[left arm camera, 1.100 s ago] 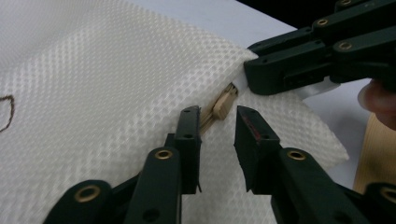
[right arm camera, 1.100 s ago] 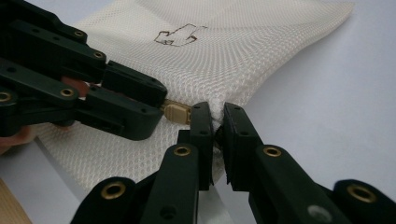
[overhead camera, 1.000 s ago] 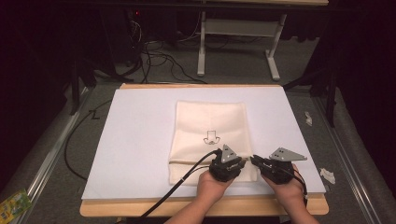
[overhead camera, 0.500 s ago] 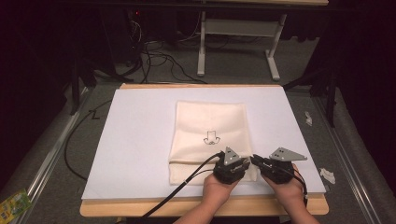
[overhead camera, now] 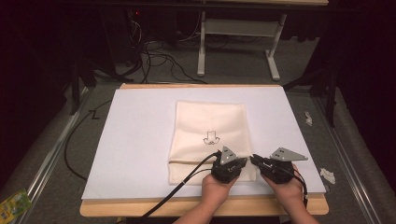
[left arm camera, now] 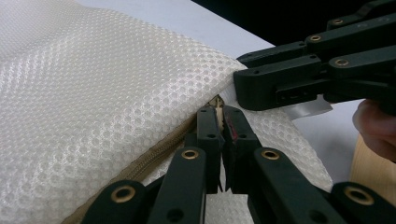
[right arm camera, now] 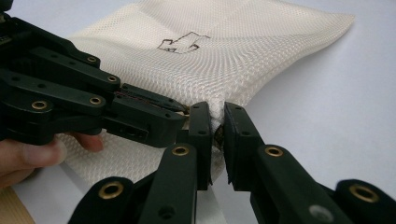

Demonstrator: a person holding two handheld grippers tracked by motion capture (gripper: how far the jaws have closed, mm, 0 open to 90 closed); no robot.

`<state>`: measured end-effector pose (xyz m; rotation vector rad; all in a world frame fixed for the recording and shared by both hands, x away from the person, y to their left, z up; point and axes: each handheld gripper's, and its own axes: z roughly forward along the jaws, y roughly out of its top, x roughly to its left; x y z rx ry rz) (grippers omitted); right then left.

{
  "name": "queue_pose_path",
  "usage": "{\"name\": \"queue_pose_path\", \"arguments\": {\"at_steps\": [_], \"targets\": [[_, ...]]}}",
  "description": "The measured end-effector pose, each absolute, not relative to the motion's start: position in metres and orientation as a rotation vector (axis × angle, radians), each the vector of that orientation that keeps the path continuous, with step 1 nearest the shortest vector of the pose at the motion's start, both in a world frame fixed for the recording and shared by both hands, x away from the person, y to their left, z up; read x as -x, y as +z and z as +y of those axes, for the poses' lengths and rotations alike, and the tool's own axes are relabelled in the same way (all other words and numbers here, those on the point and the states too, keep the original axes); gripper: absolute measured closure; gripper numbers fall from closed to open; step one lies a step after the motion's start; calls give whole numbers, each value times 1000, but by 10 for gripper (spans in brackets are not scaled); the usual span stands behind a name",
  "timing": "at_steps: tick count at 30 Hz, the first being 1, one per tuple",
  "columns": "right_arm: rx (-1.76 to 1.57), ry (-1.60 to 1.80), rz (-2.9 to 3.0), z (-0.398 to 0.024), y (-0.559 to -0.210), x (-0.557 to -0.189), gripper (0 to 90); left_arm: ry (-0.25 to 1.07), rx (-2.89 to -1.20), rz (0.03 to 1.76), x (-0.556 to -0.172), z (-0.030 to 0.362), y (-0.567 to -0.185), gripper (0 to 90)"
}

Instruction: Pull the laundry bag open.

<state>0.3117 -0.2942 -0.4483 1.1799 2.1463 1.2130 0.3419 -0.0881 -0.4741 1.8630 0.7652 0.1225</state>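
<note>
A cream mesh bag (overhead camera: 210, 121) with a small black drawing lies flat on the white board (overhead camera: 140, 140). Its tan zipper (overhead camera: 187, 162) runs along the near edge. My left gripper (overhead camera: 246, 162) sits at the bag's near right corner. Its jaws have just been closing and are shut on the zipper pull (left arm camera: 217, 103), as the left gripper (left arm camera: 220, 122) shows in its own view. My right gripper (overhead camera: 254, 160) faces it from the right, shut on the bag's corner fabric (right arm camera: 215, 109). In the right gripper view, the right gripper (right arm camera: 217, 123) pinches mesh beside the left gripper (right arm camera: 180, 116).
The board rests on a wooden table (overhead camera: 140, 207). A black cable (overhead camera: 177, 191) trails off the near edge from the left gripper. White scraps (overhead camera: 327, 175) lie on the floor at the right. A desk frame (overhead camera: 275, 60) and loose cables stand beyond the far edge.
</note>
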Motion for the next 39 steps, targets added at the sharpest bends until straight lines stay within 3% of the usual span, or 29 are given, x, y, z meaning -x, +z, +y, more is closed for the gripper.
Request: {"name": "queue_pose_path", "arguments": {"at_steps": [22, 31, 37, 39], "targets": [[-1181, 1231, 2159, -286, -442, -308, 862, 66, -1861, 796, -344, -75, -468, 877], [-1228, 1317, 2139, -293, -445, -307, 742, 83, -1881, 792, -343, -75, -468, 875], [-1285, 1371, 2141, -298, -449, -308, 725, 81, -1877, 788, -343, -76, -470, 874], [-1285, 1363, 2150, -298, -451, -309, 755, 84, -1882, 784, -342, -76, -470, 875]]}}
